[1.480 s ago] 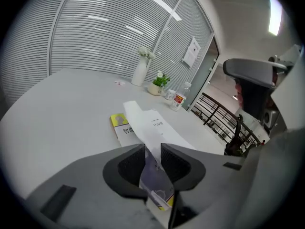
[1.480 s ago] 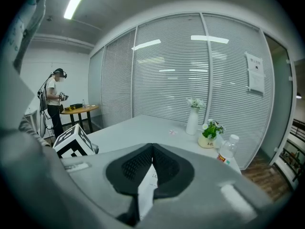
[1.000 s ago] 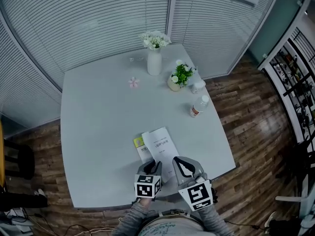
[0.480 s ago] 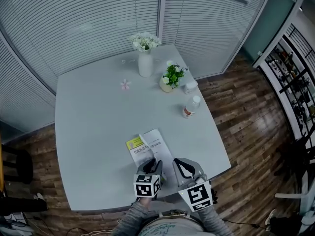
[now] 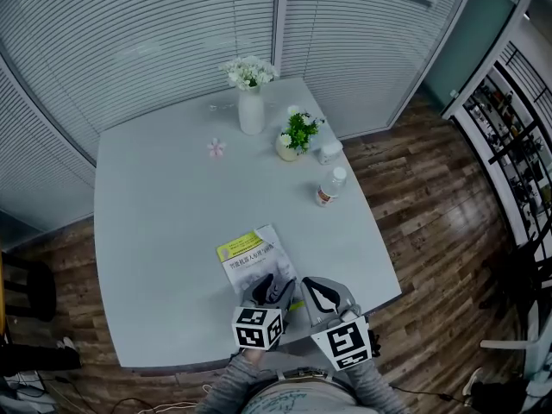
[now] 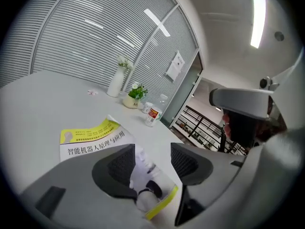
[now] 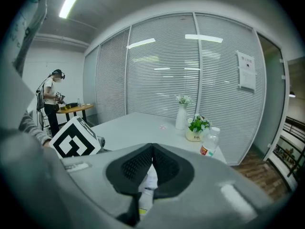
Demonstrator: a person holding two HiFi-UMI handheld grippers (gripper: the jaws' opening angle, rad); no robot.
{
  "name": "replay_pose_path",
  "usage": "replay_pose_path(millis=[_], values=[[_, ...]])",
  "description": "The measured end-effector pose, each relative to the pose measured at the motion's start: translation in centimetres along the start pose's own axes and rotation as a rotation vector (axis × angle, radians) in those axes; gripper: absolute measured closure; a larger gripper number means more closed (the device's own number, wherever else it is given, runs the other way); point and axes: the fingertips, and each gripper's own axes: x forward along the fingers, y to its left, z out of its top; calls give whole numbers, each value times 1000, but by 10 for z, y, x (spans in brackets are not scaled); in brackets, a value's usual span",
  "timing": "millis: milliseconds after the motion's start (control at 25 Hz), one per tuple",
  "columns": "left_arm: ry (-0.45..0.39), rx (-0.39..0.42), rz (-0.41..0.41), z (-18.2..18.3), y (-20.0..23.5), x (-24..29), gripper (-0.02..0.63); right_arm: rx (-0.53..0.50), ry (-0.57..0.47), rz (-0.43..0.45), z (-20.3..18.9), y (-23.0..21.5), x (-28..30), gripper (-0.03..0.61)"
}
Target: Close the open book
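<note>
The book (image 5: 250, 255) lies closed and flat on the white table (image 5: 155, 231) near its front edge, its yellow and white cover up. In the left gripper view the book's cover (image 6: 93, 140) runs under the jaws. My left gripper (image 5: 272, 290) hovers over the book's near right corner; its jaws are opening, and its pads (image 6: 121, 163) press on nothing. The left gripper (image 6: 152, 161) shows the cover through the gap. My right gripper (image 5: 317, 293) sits just right of it, shut and empty. In its own view the right gripper (image 7: 152, 163) has its pads touching.
A white vase of flowers (image 5: 250, 102), a potted plant (image 5: 296, 136), a small jar (image 5: 329, 153), a bottle (image 5: 328, 185) and a pink flower (image 5: 216, 147) stand at the table's far side. A person (image 7: 50, 101) stands by another table far off.
The white page that stood raised has come down, so the book now lies closed with its cover showing. The left gripper's jaws have spread apart and it drew back a little.
</note>
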Motion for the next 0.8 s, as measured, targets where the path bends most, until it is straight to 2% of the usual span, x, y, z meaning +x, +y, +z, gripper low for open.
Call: replay_pose_path(millis=[120, 360, 480, 800], values=[[-1, 3, -15, 1, -7, 0, 383, -1, 0, 4, -1, 0, -2, 577], [58, 11, -3, -9, -3, -8, 383, -7, -1, 17, -2, 4, -2, 577], [57, 5, 14, -8, 1, -14, 388, -7, 1, 22, -3, 7, -2, 577], [-11, 41, 49, 6, 6, -37, 547, -9, 5, 40, -5, 18, 4, 577]])
